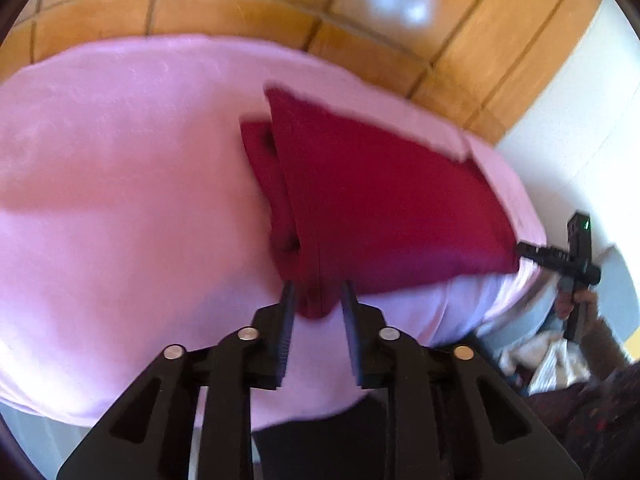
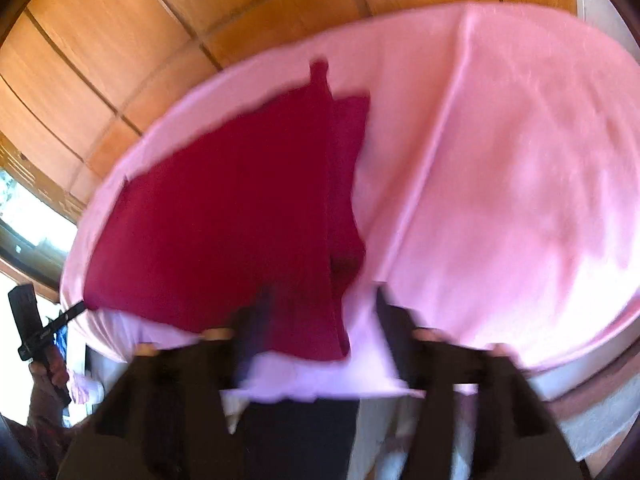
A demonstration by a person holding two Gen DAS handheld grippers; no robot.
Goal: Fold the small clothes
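Observation:
A dark red garment lies folded on a pink sheet that covers a round table. Its near corner sits bunched between the fingers of my left gripper, whose pads stand a little apart from it, so the gripper is open. In the right wrist view the garment spreads to the left. My right gripper is blurred and open wide, its left finger at the cloth's near edge. Each gripper also shows small in the other's view: the right gripper at the garment's right corner, the left gripper at its left corner.
Orange floor tiles lie beyond the table's far edge. A white wall stands at the right. Pale crumpled laundry lies low beside the table. A hand holds the right gripper. A bright window is at the left.

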